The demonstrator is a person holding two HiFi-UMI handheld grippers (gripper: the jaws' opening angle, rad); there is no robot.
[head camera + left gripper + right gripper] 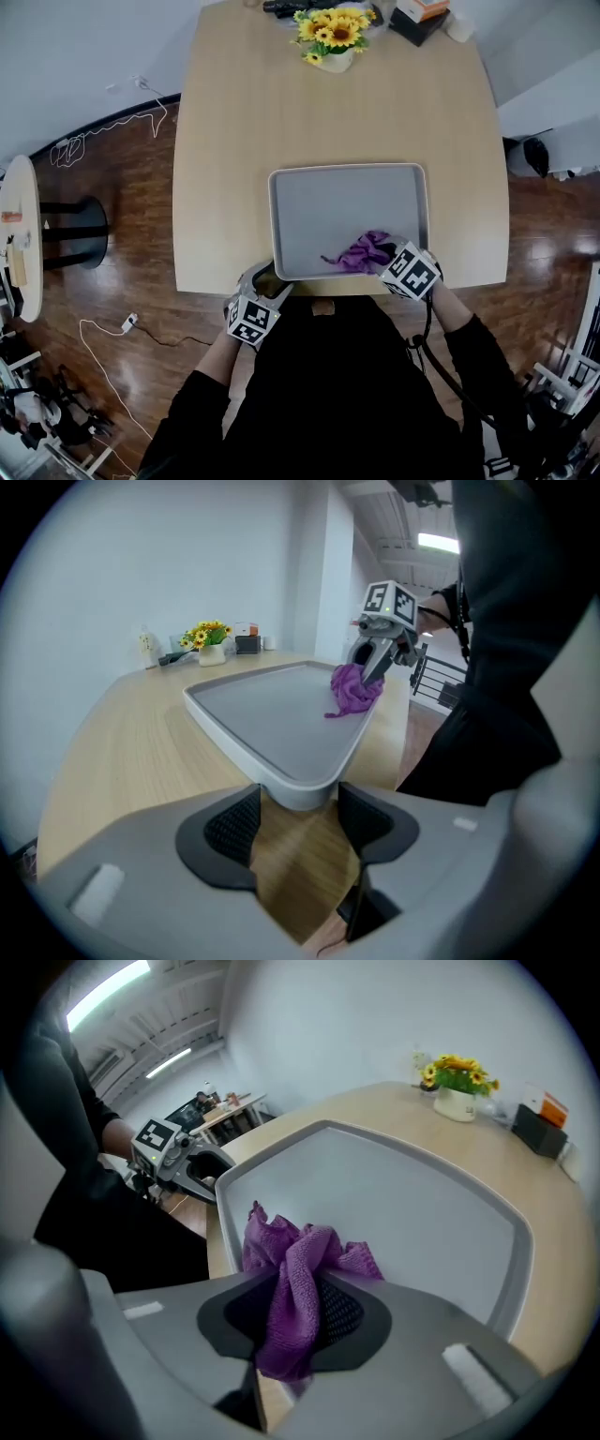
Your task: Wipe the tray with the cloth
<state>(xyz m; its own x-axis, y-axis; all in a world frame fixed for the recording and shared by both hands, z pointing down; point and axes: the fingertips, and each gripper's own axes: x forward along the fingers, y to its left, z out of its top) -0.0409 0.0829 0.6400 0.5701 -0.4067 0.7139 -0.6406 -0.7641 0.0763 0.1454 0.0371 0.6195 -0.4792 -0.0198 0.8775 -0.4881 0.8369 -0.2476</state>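
Because the purple cloth [361,253] looks soft and light, the right claw [300,1316] clamps its bunched middle at the lower-right corner of the tray [347,202], while the left claw [298,822] grips the stiff lower-left corner.

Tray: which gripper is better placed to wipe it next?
Right. The right gripper holds the purple cloth in the tray; the left gripper only clasps its near corner.

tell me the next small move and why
Probably sweep the right gripper across the tray toward its far side: it is shut on the purple cloth at the near right corner, while the left gripper holds the near left corner steady.
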